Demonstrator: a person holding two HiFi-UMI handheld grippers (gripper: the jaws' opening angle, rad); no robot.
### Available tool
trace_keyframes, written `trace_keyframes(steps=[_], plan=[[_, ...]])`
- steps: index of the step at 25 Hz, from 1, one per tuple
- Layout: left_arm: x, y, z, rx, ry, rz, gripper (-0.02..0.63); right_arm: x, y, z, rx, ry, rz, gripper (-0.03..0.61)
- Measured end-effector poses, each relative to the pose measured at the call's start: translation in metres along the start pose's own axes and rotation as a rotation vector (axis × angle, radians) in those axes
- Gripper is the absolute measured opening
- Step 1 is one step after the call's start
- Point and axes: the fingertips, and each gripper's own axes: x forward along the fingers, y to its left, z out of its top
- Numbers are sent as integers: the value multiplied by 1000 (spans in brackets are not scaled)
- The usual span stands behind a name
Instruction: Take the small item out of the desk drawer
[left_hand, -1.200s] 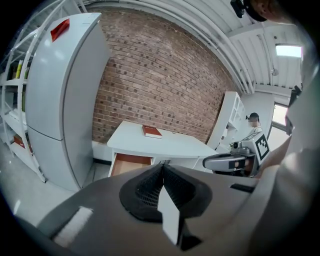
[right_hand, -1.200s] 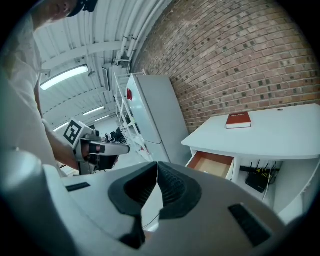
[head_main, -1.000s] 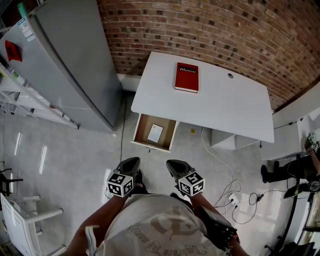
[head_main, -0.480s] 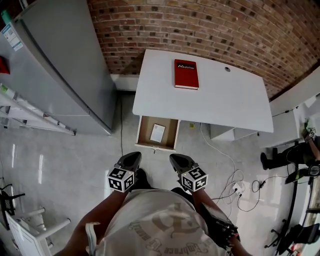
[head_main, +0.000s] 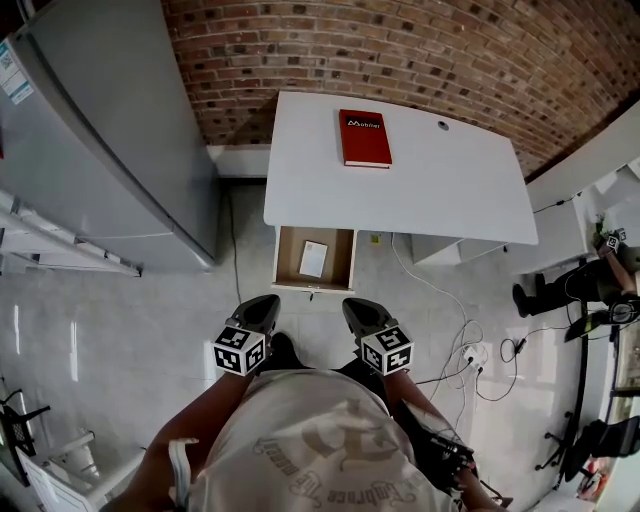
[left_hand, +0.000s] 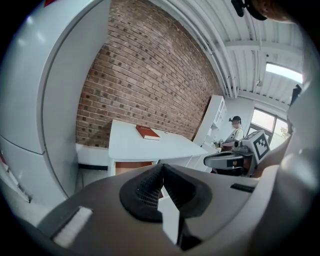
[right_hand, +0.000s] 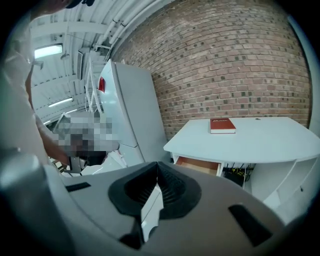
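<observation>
Approach closing: the open drawer (head_main: 284, 262) at the worktop's (head_main: 430, 190) near-left edge now lies closer ahead of left gripper (head_main: 264, 303) and right gripper (head_main: 357, 305), fingers pressed together, empty; small item (head_main: 314, 258) flat inside, untouched.

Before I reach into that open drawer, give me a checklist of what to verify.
1. Drawer open wide enough: ok, pulled out from under the white desk.
2. Small white item in sight: ok, lying flat in the drawer, nothing on it.
3. Left gripper empty: ok, jaws together on nothing.
4. Right gripper ready to grasp: not ok, jaws together; open them first.
5. Grippers at the drawer: not ok, both hang short of its front edge, above the floor.
6. Item's thickness for a pinch: cannot tell from here.
</observation>
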Motion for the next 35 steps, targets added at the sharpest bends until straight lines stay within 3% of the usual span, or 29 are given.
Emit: trace_keyframes(steps=[9, 27, 35], plan=[[-16, 24, -1, -3, -21, 7, 6, 13, 2, -2, 39, -18, -85, 6], [-41, 72, -10, -58, -25, 114, 6, 75, -12, -24, 115, 75, -66, 6], [-27, 94, -6, -81, 8, 128, 6, 106, -28, -30, 169, 115, -73, 6]])
